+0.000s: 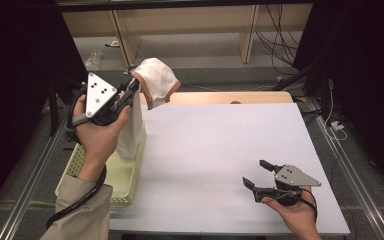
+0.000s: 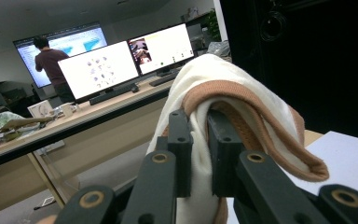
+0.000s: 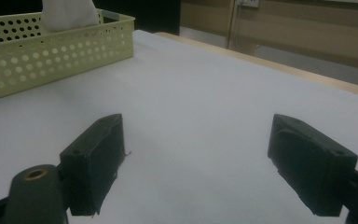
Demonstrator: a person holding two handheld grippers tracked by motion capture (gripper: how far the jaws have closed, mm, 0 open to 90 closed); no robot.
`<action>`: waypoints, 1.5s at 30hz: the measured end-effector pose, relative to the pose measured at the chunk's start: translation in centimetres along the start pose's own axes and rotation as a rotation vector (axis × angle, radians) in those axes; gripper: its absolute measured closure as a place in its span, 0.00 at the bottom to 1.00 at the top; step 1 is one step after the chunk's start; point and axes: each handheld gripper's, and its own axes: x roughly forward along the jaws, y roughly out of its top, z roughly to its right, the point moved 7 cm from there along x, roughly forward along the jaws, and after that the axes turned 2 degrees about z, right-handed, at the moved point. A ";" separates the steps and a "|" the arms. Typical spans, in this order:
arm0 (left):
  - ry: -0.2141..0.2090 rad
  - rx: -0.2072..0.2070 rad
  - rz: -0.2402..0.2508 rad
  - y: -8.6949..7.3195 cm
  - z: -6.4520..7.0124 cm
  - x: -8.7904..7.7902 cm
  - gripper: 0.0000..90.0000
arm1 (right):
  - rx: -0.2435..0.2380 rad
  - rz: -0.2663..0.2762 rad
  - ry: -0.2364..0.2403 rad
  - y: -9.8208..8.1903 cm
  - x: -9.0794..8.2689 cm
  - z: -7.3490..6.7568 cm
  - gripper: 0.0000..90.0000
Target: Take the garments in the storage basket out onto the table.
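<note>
A white garment (image 1: 157, 80) with a tan-brown trimmed edge hangs from my left gripper (image 1: 132, 87), lifted above the yellow-green basket (image 1: 125, 180) at the table's left edge. Its lower part trails down into the basket. In the left gripper view the two jaws pinch the white cloth (image 2: 223, 79) between them, the brown band (image 2: 261, 116) draping over to the right. My right gripper (image 1: 260, 173) rests low over the white table sheet (image 1: 220, 135) near the front right, its jaws wide apart with nothing between them. In the right gripper view, that gripper (image 3: 196, 158) faces the basket (image 3: 51, 51).
The perforated basket sits at the left edge of the white sheet, with white cloth (image 3: 67, 11) sticking out of it. A wooden strip (image 1: 240, 96) runs along the far edge of the table. Cables (image 1: 280, 40) lie on the floor beyond. Far off in the left gripper view, a person (image 2: 51, 60) stands at monitors.
</note>
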 end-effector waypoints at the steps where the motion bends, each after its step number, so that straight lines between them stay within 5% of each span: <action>1: -0.004 0.003 -0.001 0.0 0.1 0.1 0.90 | 0.000 0.000 0.000 0.0 0.0 0.0 0.22; 22: -0.065 0.008 0.036 1.8 3.2 1.4 0.90 | -0.001 0.000 0.000 0.0 0.0 0.0 0.22; 45: -0.131 0.026 0.029 1.6 6.5 2.4 0.90 | 0.000 0.001 0.002 0.0 0.0 0.0 0.22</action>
